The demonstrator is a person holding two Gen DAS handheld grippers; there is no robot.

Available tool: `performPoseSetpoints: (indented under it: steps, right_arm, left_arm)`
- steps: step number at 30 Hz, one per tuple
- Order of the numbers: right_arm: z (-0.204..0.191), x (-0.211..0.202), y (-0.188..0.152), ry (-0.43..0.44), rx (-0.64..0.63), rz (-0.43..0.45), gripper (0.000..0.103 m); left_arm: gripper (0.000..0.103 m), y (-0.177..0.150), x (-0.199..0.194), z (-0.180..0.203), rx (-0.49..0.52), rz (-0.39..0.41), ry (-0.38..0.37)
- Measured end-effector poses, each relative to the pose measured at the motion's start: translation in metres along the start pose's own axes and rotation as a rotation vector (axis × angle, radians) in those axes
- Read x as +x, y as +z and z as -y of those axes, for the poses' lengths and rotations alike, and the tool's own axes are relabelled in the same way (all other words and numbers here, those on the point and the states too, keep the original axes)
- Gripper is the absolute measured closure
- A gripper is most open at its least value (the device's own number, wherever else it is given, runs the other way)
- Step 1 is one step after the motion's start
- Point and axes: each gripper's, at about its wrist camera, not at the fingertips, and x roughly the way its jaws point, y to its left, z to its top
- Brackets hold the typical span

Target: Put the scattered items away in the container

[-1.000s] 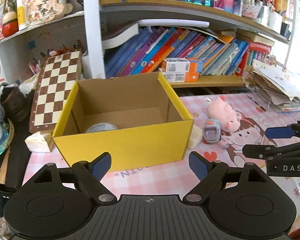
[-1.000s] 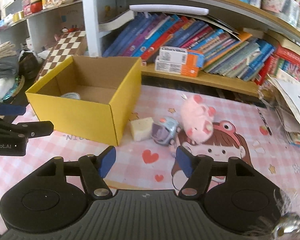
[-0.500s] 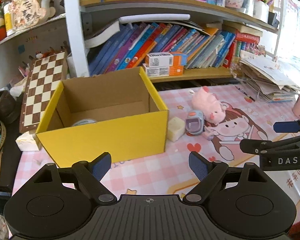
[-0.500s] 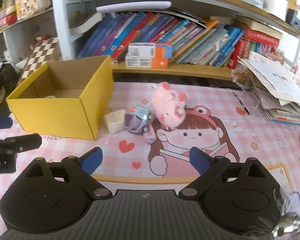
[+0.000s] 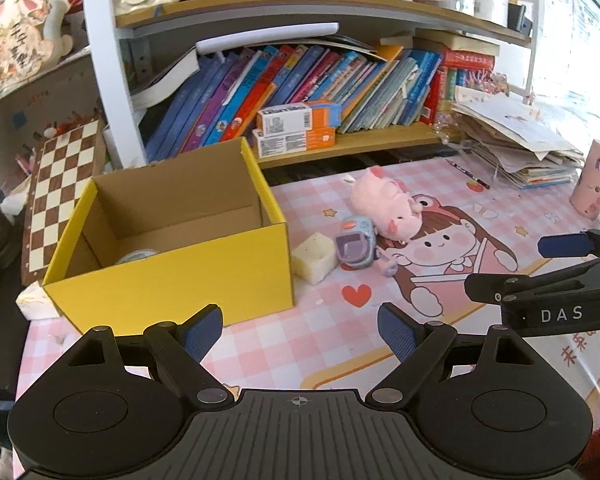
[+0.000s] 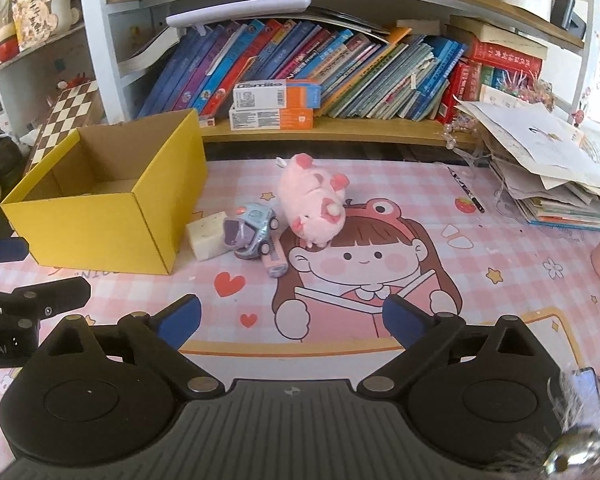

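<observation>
**Beside the yellow box, four small things wait**

On the bench, just right of the box [image 6: 100,204], lie a pale block [image 6: 206,238], a toy car [image 6: 252,230], a lilac tube [image 6: 274,262] and a pink pig [image 6: 314,204], huddled close together. Both claws hover short of them, the right claw [image 6: 292,318] and left claw [image 5: 300,332] spread wide and empty. The pig looks soft and light; I'd pinch its plump middle. The car seems hard and may roll, so grip across its sides.

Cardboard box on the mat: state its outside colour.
Yellow outside, plain brown inside; the cardboard box shows best in the left wrist view.
</observation>
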Motion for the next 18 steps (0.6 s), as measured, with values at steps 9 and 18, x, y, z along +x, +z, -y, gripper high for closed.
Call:
performPoseSetpoints:
  steps: [9, 18]
  right_arm:
    - [0.014, 0.006, 0.000, 0.000, 0.014, -0.007, 0.005]
    - [0.029, 0.019, 0.003, -0.010, 0.034, -0.022, 0.005]
  left_arm:
    - [0.016, 0.004, 0.009, 0.015, 0.023, -0.006, -0.007]
    - [0.016, 0.008, 0.024, 0.030, 0.067, -0.013, -0.032]
